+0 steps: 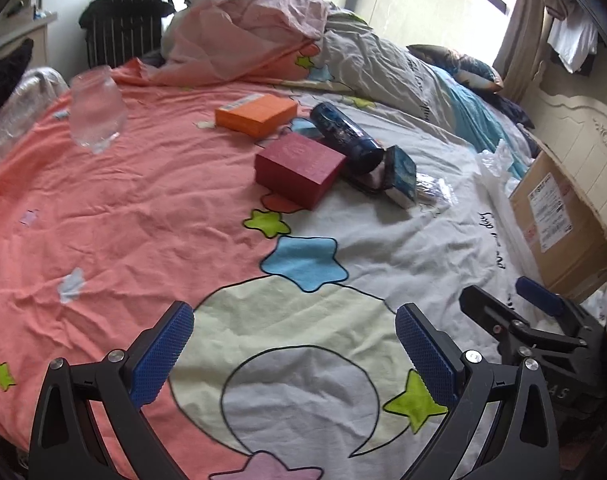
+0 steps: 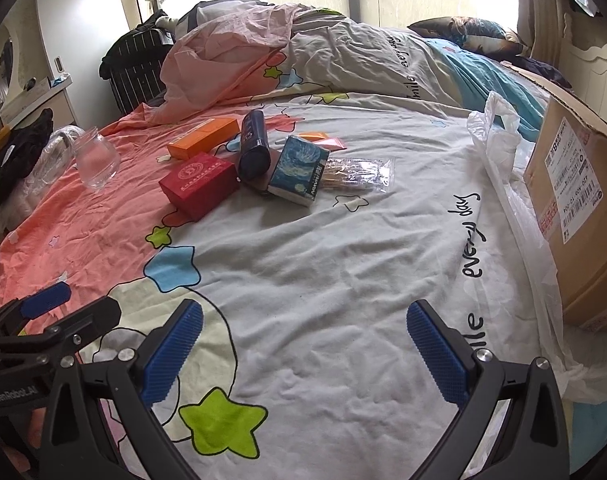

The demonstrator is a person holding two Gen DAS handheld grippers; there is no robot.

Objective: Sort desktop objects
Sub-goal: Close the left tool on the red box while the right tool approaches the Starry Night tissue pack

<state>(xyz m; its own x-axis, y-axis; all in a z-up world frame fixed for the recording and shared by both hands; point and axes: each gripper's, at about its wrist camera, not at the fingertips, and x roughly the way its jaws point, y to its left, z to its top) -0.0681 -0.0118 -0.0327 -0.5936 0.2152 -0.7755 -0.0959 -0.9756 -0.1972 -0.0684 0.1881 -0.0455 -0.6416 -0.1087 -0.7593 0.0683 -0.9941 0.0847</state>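
With both grippers' jaws held wide and empty, the fragile, slippery glass jar point(image 2: 95, 162) near the bed's point(image 2: 343, 260) left edge is probably best gripped across its narrower neck.

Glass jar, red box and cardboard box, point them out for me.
glass jar point(image 1: 97, 114), left wrist view, on its clear belly
red box point(image 2: 199, 184), right wrist view, on its lid
cardboard box point(image 2: 575, 200), right wrist view, on its labelled side

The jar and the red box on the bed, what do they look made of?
The jar looks like clear glass, possibly plastic: the sheet shows through and its rim glints. The red box looks like matte cardboard with crisp edges and printed lettering.
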